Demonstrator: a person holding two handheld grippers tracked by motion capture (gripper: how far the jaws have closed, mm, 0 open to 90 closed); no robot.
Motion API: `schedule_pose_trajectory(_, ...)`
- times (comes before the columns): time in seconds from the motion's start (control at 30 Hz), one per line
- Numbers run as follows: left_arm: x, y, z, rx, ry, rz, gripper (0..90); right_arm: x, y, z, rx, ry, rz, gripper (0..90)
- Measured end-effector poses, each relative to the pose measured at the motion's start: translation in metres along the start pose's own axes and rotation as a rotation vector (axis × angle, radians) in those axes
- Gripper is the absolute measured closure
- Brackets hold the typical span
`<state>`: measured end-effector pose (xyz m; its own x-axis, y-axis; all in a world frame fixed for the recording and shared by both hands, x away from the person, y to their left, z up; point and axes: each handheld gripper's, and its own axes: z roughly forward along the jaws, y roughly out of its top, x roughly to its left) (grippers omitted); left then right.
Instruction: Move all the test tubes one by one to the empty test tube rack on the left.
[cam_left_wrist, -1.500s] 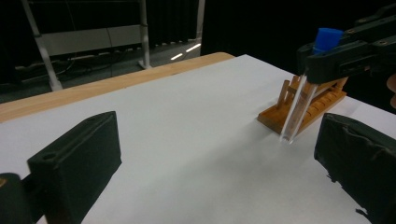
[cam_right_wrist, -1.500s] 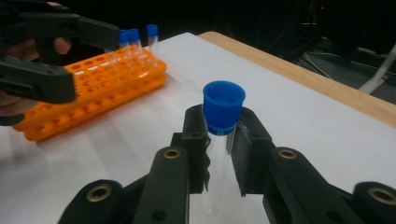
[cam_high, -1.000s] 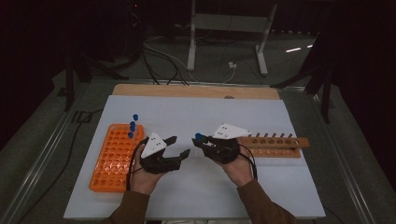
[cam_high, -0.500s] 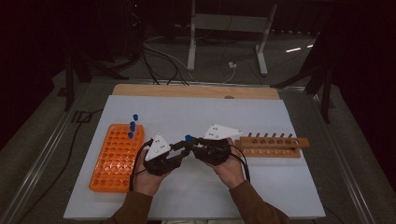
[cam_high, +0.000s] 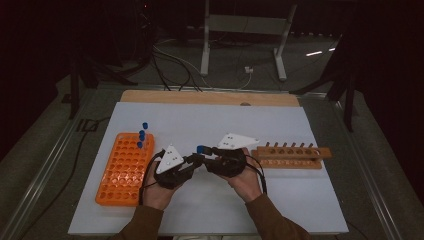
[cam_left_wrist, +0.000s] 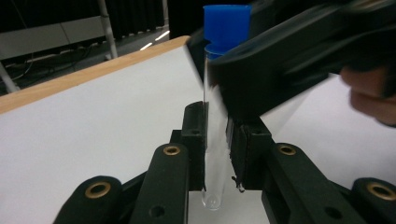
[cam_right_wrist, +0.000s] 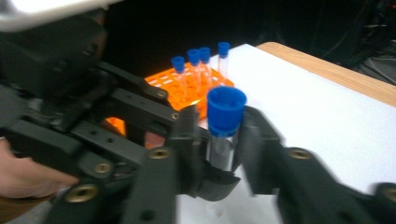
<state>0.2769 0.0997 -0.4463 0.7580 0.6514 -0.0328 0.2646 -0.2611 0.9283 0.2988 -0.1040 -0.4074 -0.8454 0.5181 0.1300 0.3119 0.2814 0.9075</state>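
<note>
A: Where does the test tube (cam_left_wrist: 214, 140) stand relative to the orange rack (cam_high: 123, 167)?

B: It is off the rack's right side, over the white sheet (cam_high: 150, 120) between your two hands; its long axis is upright, blue cap (cam_right_wrist: 226, 110) on top and rounded bottom below.

A: Who has it?

B: Your left gripper (cam_left_wrist: 215, 149) has just closed and is clamped on the glass low down; your right gripper (cam_right_wrist: 219, 140) has just been opening, its jaws standing slightly apart beside the cap, tube between them but pads easing off, as I read it.

A: So which hand carries it to the rack?

B: The left, I judge; it is the nearer one, and the capped tubes (cam_right_wrist: 198, 65) stand at the rack's far end.

A: Any writing?

B: None readable on tube, rack or wooden rack (cam_high: 292, 156).
</note>
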Motion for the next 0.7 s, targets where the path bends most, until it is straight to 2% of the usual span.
schedule_pose_trajectory(0.1, 0.004, -0.002, -0.001, 0.008, 0.015, -0.014, 78.2, 0.000, 0.002, -0.004, -0.012, 0.003, -0.001, 45.0)
schedule_pose_trajectory(0.2, 0.009, -0.005, -0.004, 0.007, 0.031, -0.025, 78.2, -0.001, 0.003, -0.009, -0.022, -0.004, -0.003, 33.1)
schedule_pose_trajectory(0.3, 0.015, -0.007, -0.009, 0.007, 0.049, -0.038, 78.3, -0.003, 0.003, -0.013, -0.023, -0.051, -0.008, 16.4)
schedule_pose_trajectory(0.53, 0.027, -0.010, -0.023, -0.005, 0.092, -0.059, 78.3, -0.014, -0.005, -0.020, -0.014, -0.107, 0.002, 3.8)
schedule_pose_trajectory(0.7, 0.034, -0.012, -0.032, -0.019, 0.119, -0.076, 78.3, -0.026, -0.014, -0.025, 0.006, -0.133, 0.011, 0.0)
